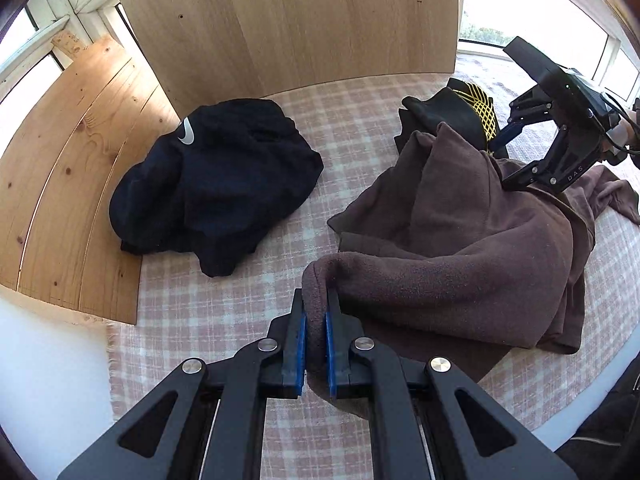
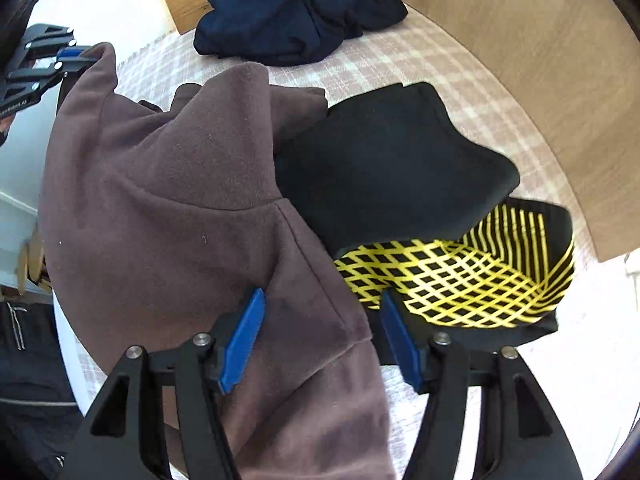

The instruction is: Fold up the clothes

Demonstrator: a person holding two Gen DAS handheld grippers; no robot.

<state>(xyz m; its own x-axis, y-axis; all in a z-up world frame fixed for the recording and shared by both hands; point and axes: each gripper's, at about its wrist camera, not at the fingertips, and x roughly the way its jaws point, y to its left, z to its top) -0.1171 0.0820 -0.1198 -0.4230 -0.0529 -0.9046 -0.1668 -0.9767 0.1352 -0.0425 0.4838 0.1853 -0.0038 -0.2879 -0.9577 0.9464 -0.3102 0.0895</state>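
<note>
A brown fleece garment lies bunched on the checked pink cloth. My left gripper is shut on a rolled edge of it and holds it off the surface. In the right wrist view the brown garment drapes between the jaws of my right gripper, which stand wide apart around a fold of it. The right gripper also shows in the left wrist view, at the garment's far side. The left gripper shows in the right wrist view, clamped on the garment's far corner.
A dark navy garment with a white swoosh lies crumpled at the back left. A black and yellow patterned garment lies beside the brown one. Wooden panels stand behind the bed. A window is at the right.
</note>
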